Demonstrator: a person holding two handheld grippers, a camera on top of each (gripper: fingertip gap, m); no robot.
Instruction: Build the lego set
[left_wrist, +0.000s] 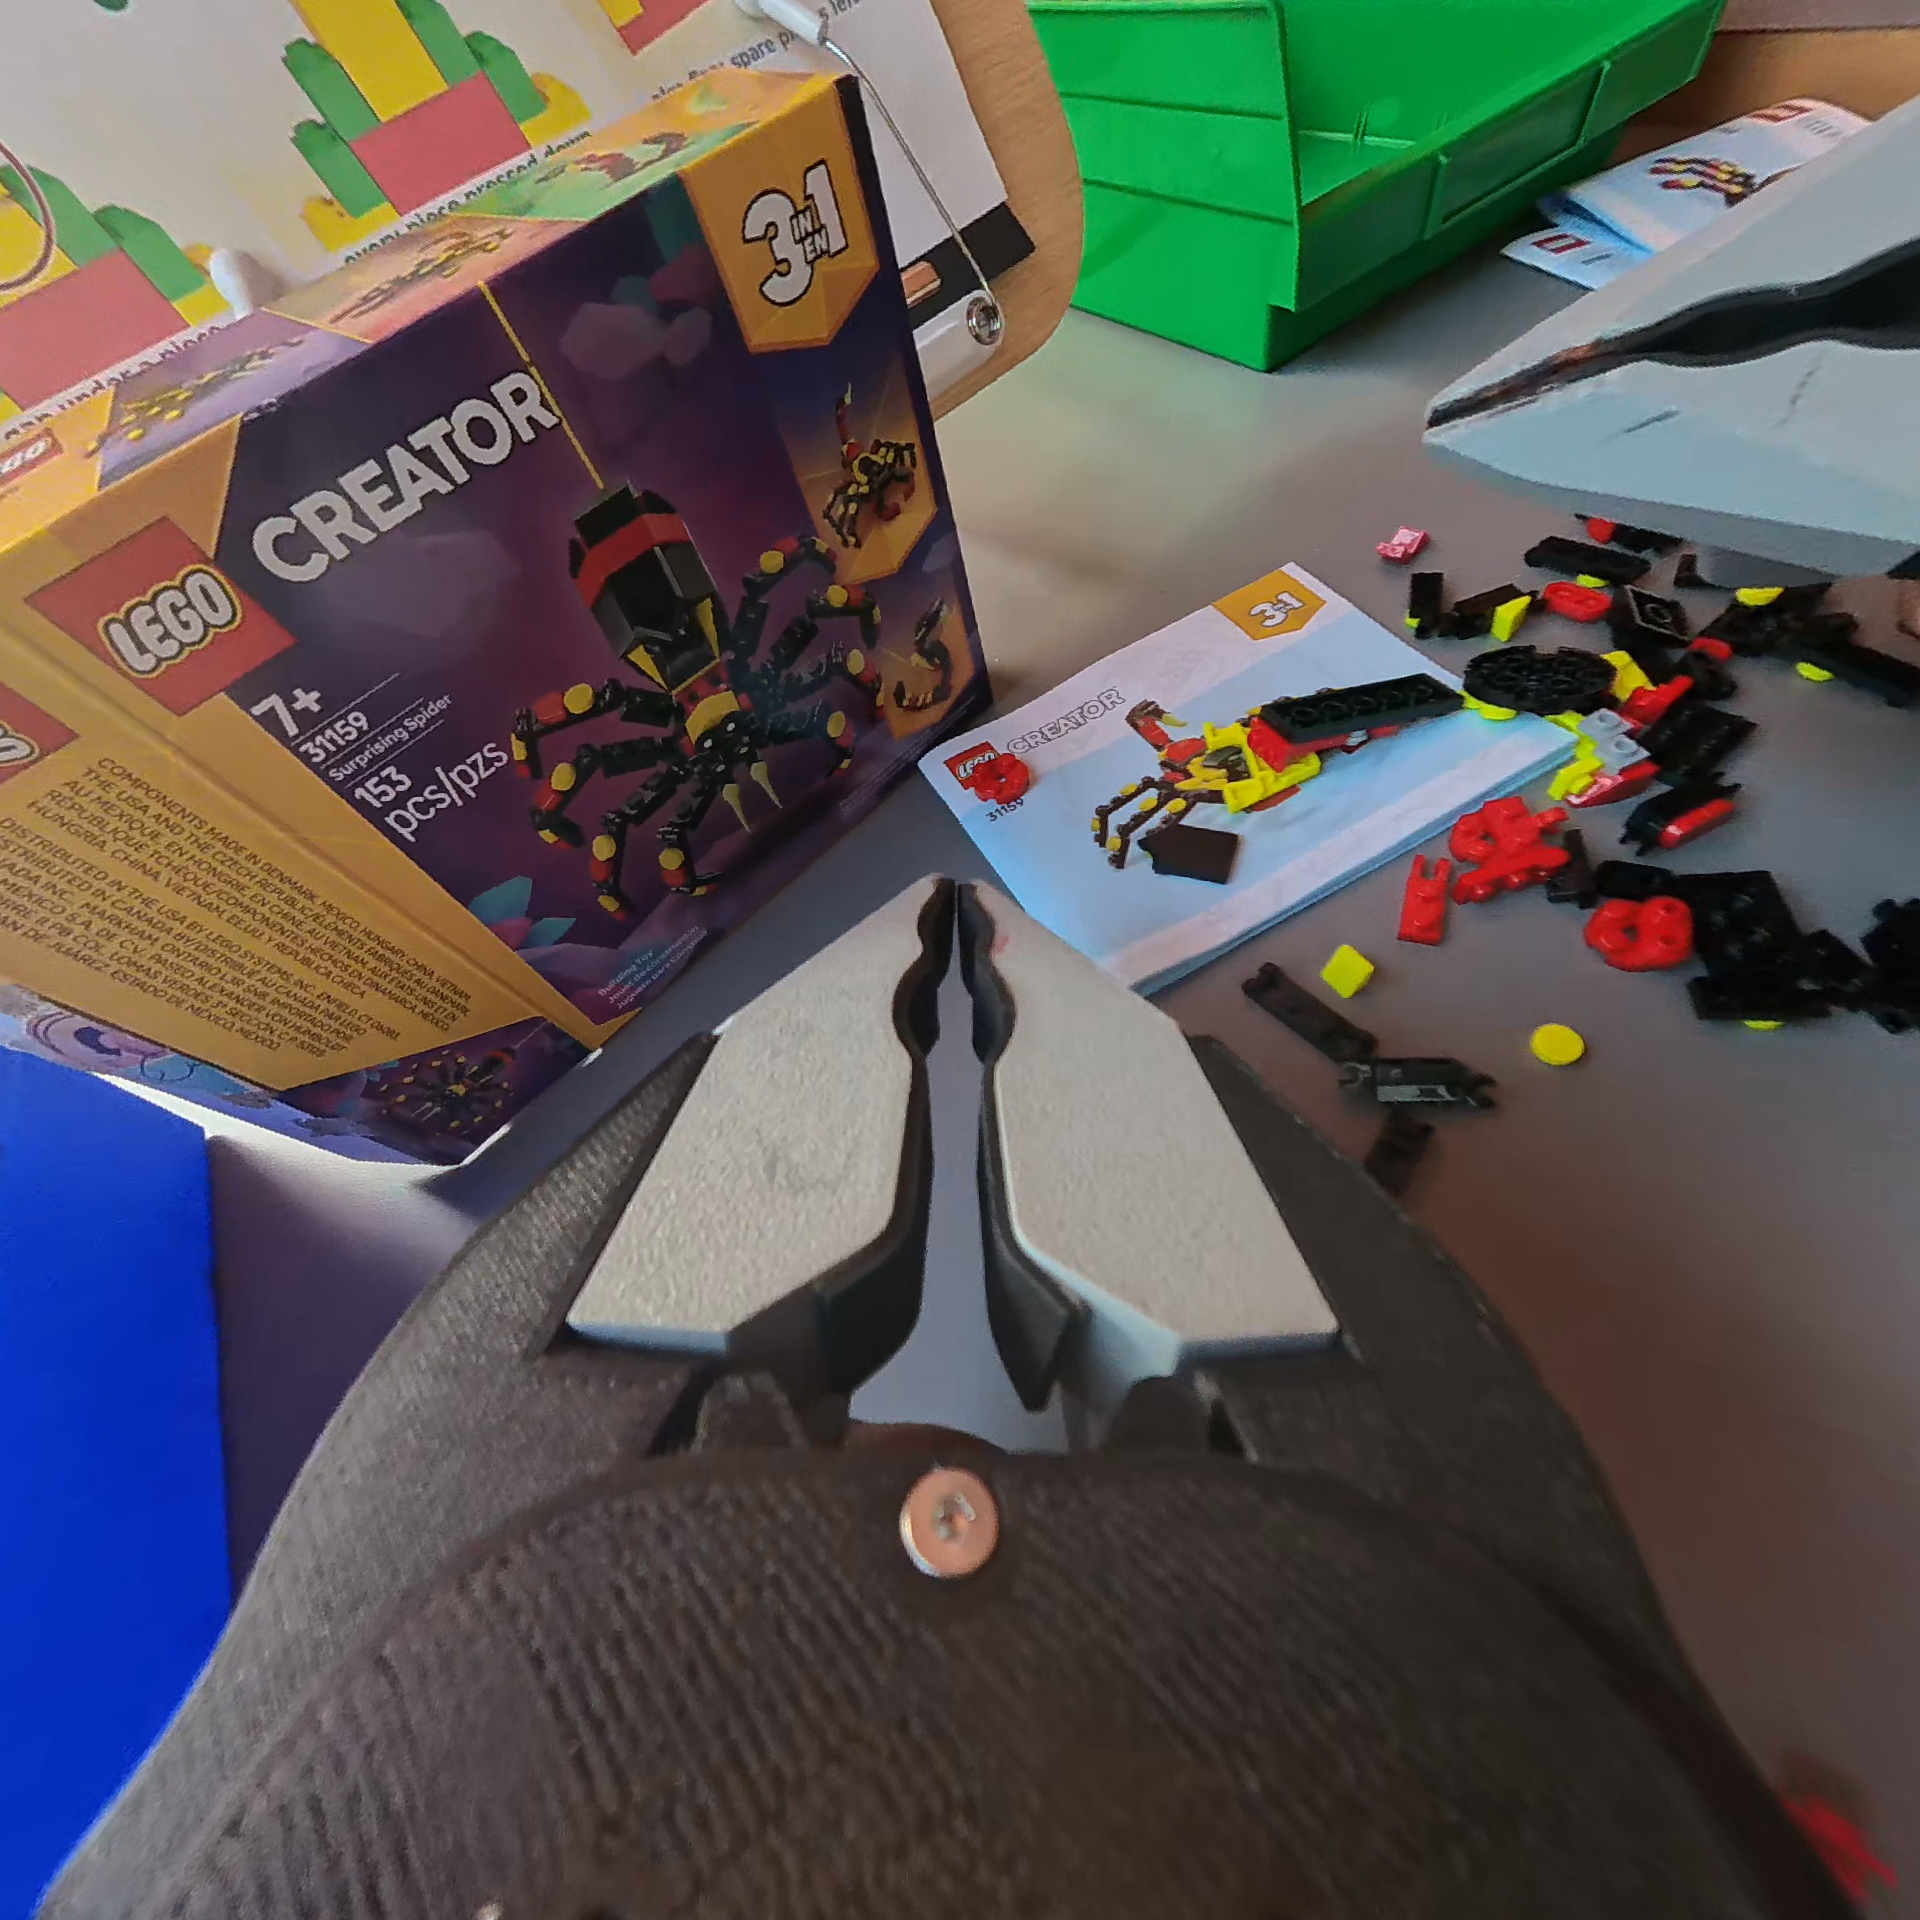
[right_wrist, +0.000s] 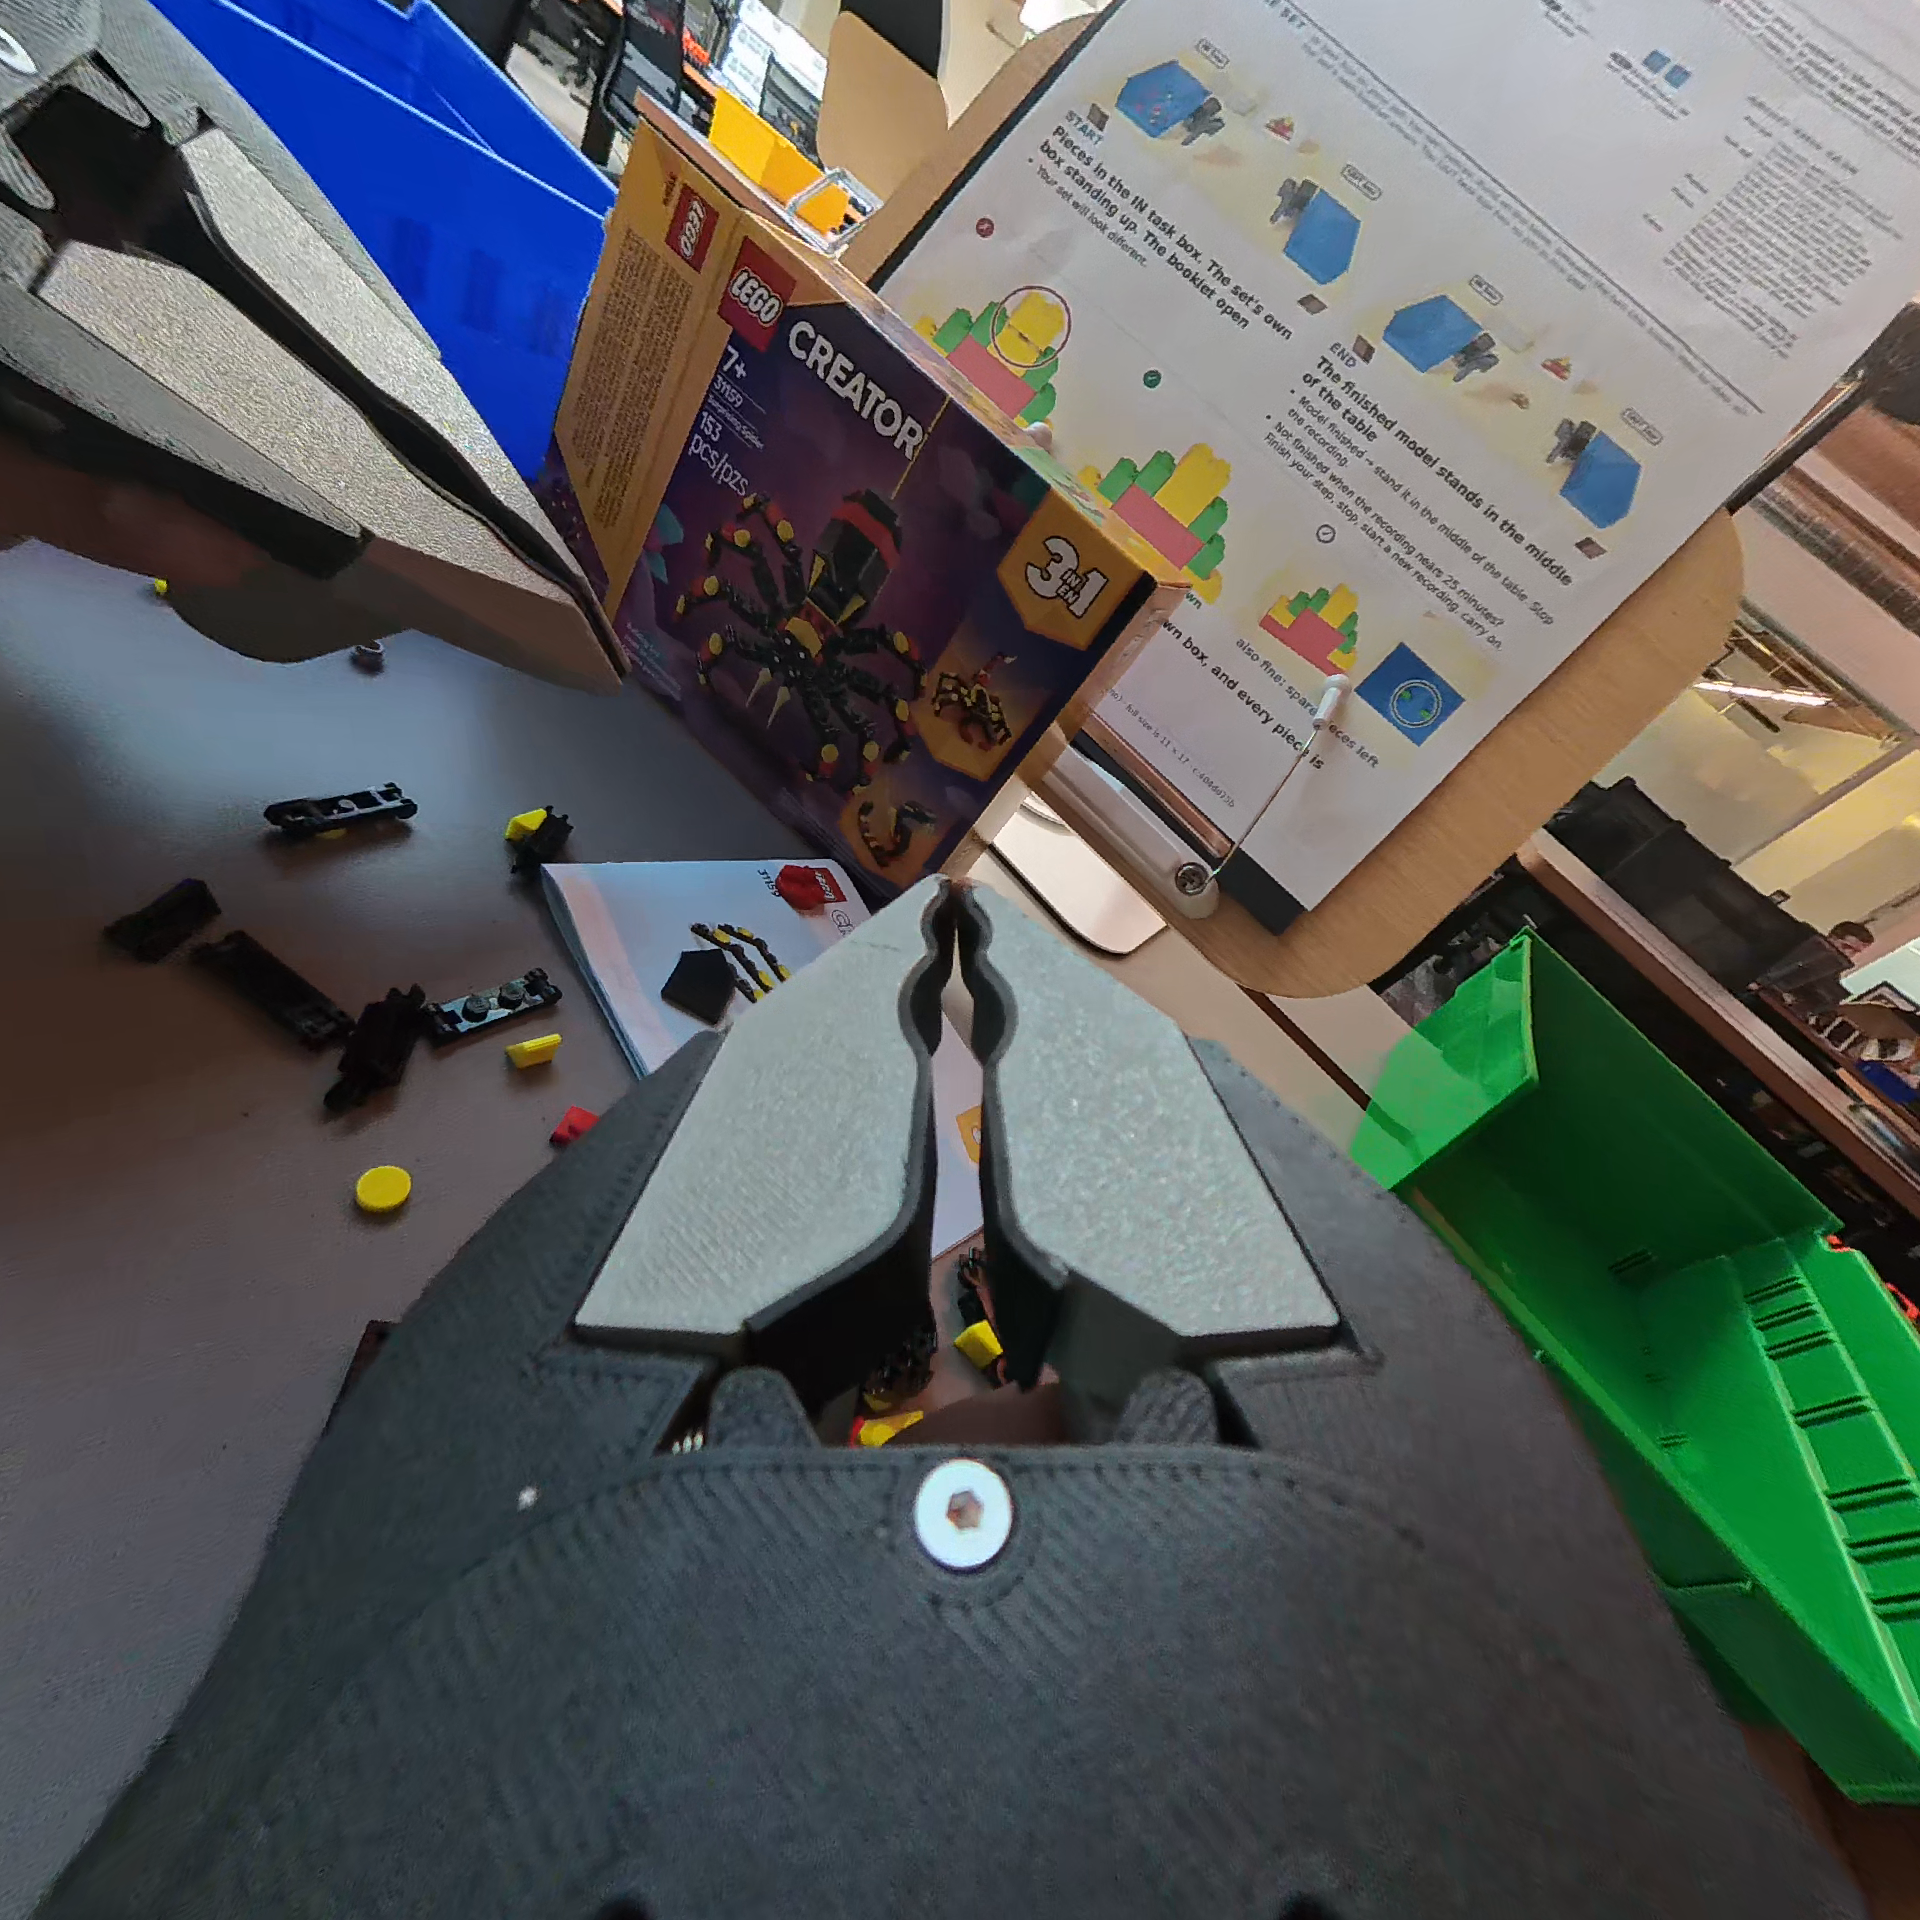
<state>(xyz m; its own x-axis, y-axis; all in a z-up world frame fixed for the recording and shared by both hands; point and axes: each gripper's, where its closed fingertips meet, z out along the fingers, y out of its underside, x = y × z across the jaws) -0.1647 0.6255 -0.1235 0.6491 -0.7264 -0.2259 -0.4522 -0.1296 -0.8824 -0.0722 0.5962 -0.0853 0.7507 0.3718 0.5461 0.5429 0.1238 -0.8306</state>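
**Loose bricks scattered, both tongs clenched on nothing**

While the set lies unbuilt, its loose pieces (left_wrist: 1662, 790) are spread over the grey table (left_wrist: 1195, 468) in black, red and yellow, most of them just right of the instruction booklet (left_wrist: 1236, 769). A long black plate (left_wrist: 1351, 707) and a small black tile (left_wrist: 1195, 854) rest on the booklet's cover, and a round yellow tile (left_wrist: 1555, 1044) lies apart from the heap, nearer the camera. The booklet lies flat and closed beside the standing set box (left_wrist: 499, 644), which is upright on the table with its picture side facing the tongs.

The left gripper (left_wrist: 956, 894) hovers over the table in front of the box, its fingertips pressed together with nothing between them. The right gripper (right_wrist: 951, 894) is clenched the same way and empty, held above the booklet and the pieces.

Behind the box stands a printed instruction sheet (right_wrist: 1403, 364) on a wooden board. A green bin (left_wrist: 1351, 156) sits tipped to the right of it, and a blue bin (right_wrist: 468, 208) stands to the left of the box.
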